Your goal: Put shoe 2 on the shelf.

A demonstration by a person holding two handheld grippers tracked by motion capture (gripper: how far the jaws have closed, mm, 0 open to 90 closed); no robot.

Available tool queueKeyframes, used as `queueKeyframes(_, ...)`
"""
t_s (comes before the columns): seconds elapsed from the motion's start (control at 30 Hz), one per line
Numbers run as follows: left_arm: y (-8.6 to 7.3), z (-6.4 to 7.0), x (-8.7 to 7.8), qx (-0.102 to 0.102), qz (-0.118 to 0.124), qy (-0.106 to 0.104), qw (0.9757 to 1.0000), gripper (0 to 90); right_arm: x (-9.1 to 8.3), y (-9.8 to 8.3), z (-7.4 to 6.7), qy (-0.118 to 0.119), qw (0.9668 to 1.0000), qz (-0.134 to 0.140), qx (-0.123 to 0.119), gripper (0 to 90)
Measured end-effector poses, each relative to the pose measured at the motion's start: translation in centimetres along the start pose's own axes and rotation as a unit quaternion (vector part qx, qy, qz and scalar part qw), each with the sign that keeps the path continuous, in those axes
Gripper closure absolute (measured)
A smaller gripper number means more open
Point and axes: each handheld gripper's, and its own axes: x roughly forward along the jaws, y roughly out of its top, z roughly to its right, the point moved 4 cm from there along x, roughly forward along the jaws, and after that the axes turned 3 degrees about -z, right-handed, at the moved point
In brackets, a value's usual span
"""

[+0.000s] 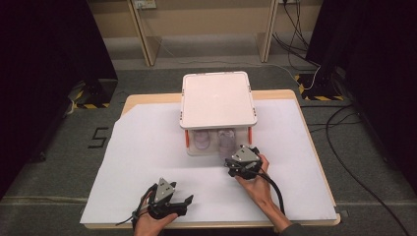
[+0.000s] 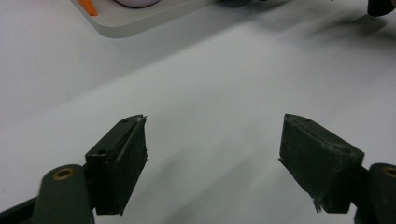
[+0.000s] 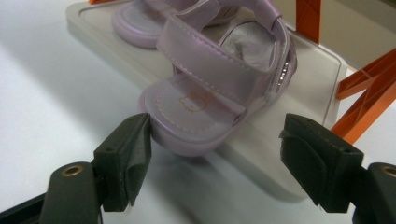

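Observation:
A white two-level rack (image 1: 219, 98) with orange posts (image 3: 364, 102) stands at the middle back of the table. Two lilac sandals rest on its lower tray (image 3: 261, 154). The nearer sandal (image 3: 196, 102) points its toe off the tray's front edge, and the second sandal (image 3: 135, 23) lies behind it. My right gripper (image 3: 215, 135) is open at the rack's front. Its jaws stand on either side of that toe, the left pad (image 3: 133, 154) close beside the sole, the right pad well apart. My left gripper (image 2: 215, 140) is open over bare white paper, nothing between its jaws.
White paper (image 1: 147, 162) covers the wooden table (image 1: 147, 98). In the high view the right gripper (image 1: 241, 150) is at the rack's front, and the left gripper (image 1: 168, 192) sits near the table's front edge. Cables and dark cabinets lie on the floor around.

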Motion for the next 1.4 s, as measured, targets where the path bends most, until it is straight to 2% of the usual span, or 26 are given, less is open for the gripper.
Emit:
queueKeyframes(0.2, 0.0, 0.0, 0.0, 0.001, -0.002, 0.000, 1.0000, 22.6, 0.5, 0.3, 0.5, -0.005, 1.0000, -0.004, -0.004, 27.3)
queueKeyframes(0.23, -0.1, 0.0, 0.0, 0.001, -0.001, -0.001, 1.0000, 22.6, 0.6, 0.5, 1.0, -0.014, 0.9999, 0.000, -0.001, 27.4)
queueKeyframes(0.4, 0.0, 0.0, 0.0, 0.002, -0.002, -0.001, 1.0000, 22.6, 1.2, 0.7, 1.5, -0.016, 0.9998, -0.001, 0.008, 26.4)
queueKeyframes(0.57, -0.1, 0.0, 0.1, 0.001, -0.002, -0.001, 1.0000, 22.6, 1.7, 0.9, 2.0, -0.022, 0.9998, 0.001, 0.004, 26.4)
queueKeyframes(0.63, -0.1, 0.0, 0.0, 0.001, -0.002, -0.001, 1.0000, 22.7, 2.0, 1.1, 2.2, -0.022, 0.9997, 0.003, 0.009, 26.4)
queueKeyframes(0.67, -0.1, 0.0, 0.0, 0.000, -0.002, -0.001, 1.0000, 22.7, 2.1, 1.1, 2.2, -0.023, 0.9995, 0.001, 0.019, 26.7)
queueKeyframes(0.83, -0.1, -0.1, 0.0, -0.001, -0.003, 0.000, 1.0000, 22.7, 2.9, 1.3, 2.6, -0.030, 0.9994, 0.003, 0.018, 27.1)
queueKeyframes(0.9, -0.1, -0.1, 0.1, 0.000, -0.003, 0.000, 1.0000, 22.7, 3.1, 1.4, 2.8, -0.026, 0.9993, 0.007, 0.027, 27.1)
queueKeyframes(1.2, -0.1, 0.1, 0.1, 0.000, -0.004, -0.002, 1.0000, 22.7, 3.7, 2.0, 2.8, -0.028, 0.9992, 0.004, 0.027, 26.8)
queueKeyframes(1.23, -0.1, 0.1, 0.1, 0.001, -0.004, -0.002, 1.0000, 22.7, 3.7, 2.1, 2.6, -0.028, 0.9990, 0.009, 0.033, 31.7)
queueKeyframes(1.3, -0.1, 0.0, 0.1, 0.001, -0.004, -0.002, 1.0000, 22.6, 3.5, 2.1, 2.6, -0.027, 0.9992, 0.010, 0.027, 29.7)
queueKeyframes(1.4, -0.1, -0.1, 0.1, -0.001, -0.004, -0.001, 1.0000, 22.7, 3.3, 2.1, 2.4, -0.016, 0.9993, 0.010, 0.033, 28.3)
